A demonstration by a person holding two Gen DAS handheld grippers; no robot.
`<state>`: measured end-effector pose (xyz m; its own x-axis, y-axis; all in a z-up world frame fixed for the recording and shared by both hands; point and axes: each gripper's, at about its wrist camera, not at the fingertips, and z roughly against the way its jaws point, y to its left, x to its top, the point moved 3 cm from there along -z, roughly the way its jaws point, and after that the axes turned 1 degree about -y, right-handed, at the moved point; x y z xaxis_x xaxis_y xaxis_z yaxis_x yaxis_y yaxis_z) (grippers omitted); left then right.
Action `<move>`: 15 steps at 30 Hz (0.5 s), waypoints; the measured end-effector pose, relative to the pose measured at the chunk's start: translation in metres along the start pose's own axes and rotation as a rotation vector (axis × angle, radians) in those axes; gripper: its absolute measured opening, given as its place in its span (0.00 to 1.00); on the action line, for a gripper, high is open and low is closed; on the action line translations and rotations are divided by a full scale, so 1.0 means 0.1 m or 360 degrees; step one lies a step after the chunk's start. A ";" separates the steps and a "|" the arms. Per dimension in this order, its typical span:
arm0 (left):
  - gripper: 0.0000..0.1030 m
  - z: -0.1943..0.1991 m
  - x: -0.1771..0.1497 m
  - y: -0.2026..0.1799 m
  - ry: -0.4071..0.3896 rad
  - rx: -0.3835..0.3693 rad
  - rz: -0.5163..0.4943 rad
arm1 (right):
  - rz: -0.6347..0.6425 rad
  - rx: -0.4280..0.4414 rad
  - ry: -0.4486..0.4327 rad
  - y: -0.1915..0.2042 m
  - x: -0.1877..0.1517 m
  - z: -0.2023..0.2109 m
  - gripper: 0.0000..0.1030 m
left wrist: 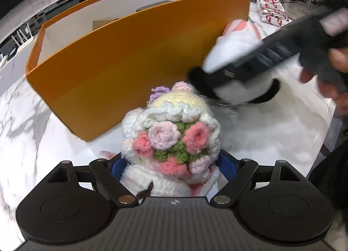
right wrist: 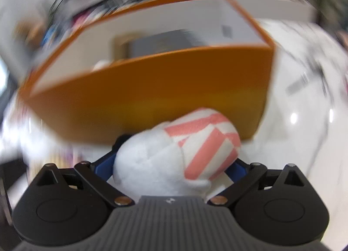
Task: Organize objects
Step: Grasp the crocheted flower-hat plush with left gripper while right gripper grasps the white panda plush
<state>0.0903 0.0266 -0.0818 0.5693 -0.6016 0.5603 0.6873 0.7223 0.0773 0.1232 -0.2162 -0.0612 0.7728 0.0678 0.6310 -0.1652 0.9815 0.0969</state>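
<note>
**Both tongs carrying soft toys by the orange box**

Left tongs [left wrist: 171, 164] clamped on crochet doll [left wrist: 171, 140], lower centre of left wrist view: white ruffled yarn, cream head, bouquet of pink and coral roses on green, lilac and pink bits on top. Right tongs [right wrist: 174, 164] wide apart but pressing both sides of white plush toy [right wrist: 174, 159] with pink-and-white striped end, lower centre of right wrist view, blurred. Orange box [left wrist: 134, 64], white inside, stands just behind both toys on white marble counter [left wrist: 26, 125]. A hand [left wrist: 332, 72] grips the right tool at right edge
</note>
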 end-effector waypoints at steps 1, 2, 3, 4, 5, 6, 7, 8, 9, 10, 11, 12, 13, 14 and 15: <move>0.95 0.00 -0.01 0.03 0.0007 0.0002 0.0022 | 0.0103 -0.0016 0.0030 0.01 -0.02 0.02 0.95; 0.95 0.00 -0.01 0.06 0.0016 0.0005 0.0047 | 0.0201 -0.0024 0.0079 0.00 -0.05 0.04 0.95; 0.95 0.01 -0.01 0.08 0.0022 0.0011 0.0060 | 0.0260 -0.0028 0.0118 -0.03 -0.09 0.05 0.95; 0.95 0.01 -0.01 0.09 0.0023 0.0017 0.0064 | 0.0267 -0.0020 0.0145 -0.08 -0.13 0.06 0.96; 0.95 0.01 -0.01 0.08 0.0020 0.0022 0.0060 | 0.0238 -0.0022 0.0158 -0.13 -0.16 0.06 0.96; 0.95 0.02 -0.01 0.08 0.0016 0.0029 0.0053 | 0.0178 -0.0029 0.0166 -0.18 -0.16 0.05 0.97; 0.95 0.02 -0.01 0.07 0.0011 0.0039 0.0048 | 0.0106 -0.0030 0.0157 -0.23 -0.16 0.05 0.97; 0.95 0.02 0.00 0.07 0.0006 0.0047 0.0051 | 0.0018 -0.0025 0.0135 -0.27 -0.14 0.06 0.97; 0.95 0.02 0.00 0.07 0.0004 0.0049 0.0062 | -0.0064 -0.0019 0.0116 -0.29 -0.12 0.06 0.98; 0.95 0.02 0.01 0.06 0.0003 0.0047 0.0078 | -0.0135 -0.0005 0.0097 -0.31 -0.10 0.06 0.99; 0.95 0.02 0.01 0.07 0.0004 0.0039 0.0099 | -0.0216 0.0009 0.0081 -0.32 -0.09 0.05 0.99; 0.94 0.02 0.00 0.08 0.0004 0.0029 0.0119 | -0.0286 0.0013 0.0070 -0.33 -0.08 0.04 0.99; 0.93 0.02 0.00 0.10 0.0007 0.0018 0.0140 | -0.0321 0.0012 0.0066 -0.34 -0.07 0.01 0.99; 0.92 0.03 -0.01 0.13 0.0011 0.0008 0.0161 | -0.0337 0.0001 0.0058 -0.34 -0.07 -0.01 0.99; 0.92 0.03 -0.02 0.15 0.0017 -0.0003 0.0186 | -0.0356 -0.0023 0.0042 -0.34 -0.07 -0.03 0.99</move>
<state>0.0985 0.0395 -0.0792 0.6505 -0.5167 0.5566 0.6165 0.7873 0.0103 0.1254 -0.2499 -0.0710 0.8050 -0.1476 0.5746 0.0207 0.9750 0.2213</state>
